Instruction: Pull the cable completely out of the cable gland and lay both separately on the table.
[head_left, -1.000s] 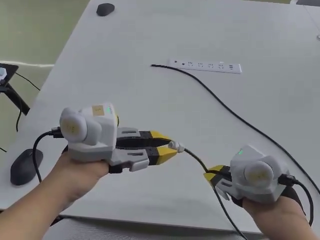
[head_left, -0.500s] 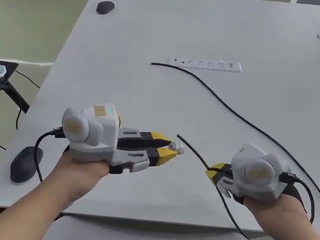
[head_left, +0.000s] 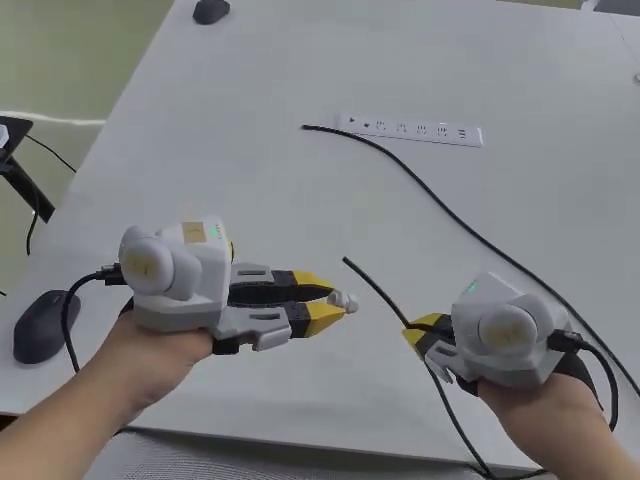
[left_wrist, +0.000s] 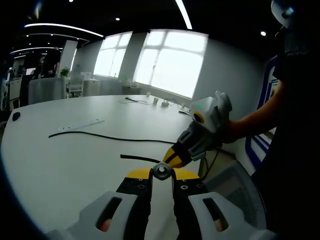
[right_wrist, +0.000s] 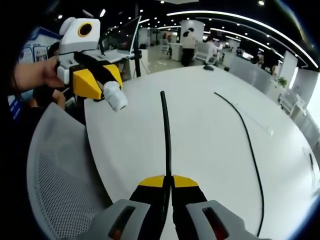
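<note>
The left hand-held gripper (head_left: 322, 300) hovers over the near edge of the white tabletop (head_left: 250, 170), towards its left; its yellow-tipped jaws are pressed together on the small pale cable gland (head_left: 345, 299), which juts out beyond the tips; in the left gripper view the gland (left_wrist: 163, 171) sits pinched between the two jaws. The right hand-held gripper (head_left: 418, 331) is held near the same near edge, to the right, jaws closed on the thin black cable (head_left: 375, 292); in the right gripper view the cable (right_wrist: 165, 130) runs straight out from between the jaws. The cable's free end lies apart from the gland, with bare tabletop between them; whether that end touches the tabletop cannot be told. Behind the right hand-held gripper the cable drops past the near edge. Towards the far edge lies a white power strip (head_left: 410, 131), its own black lead (head_left: 470, 232) crossing to the right edge; a dark mouse (head_left: 40, 327) rests by the near left corner.
</note>
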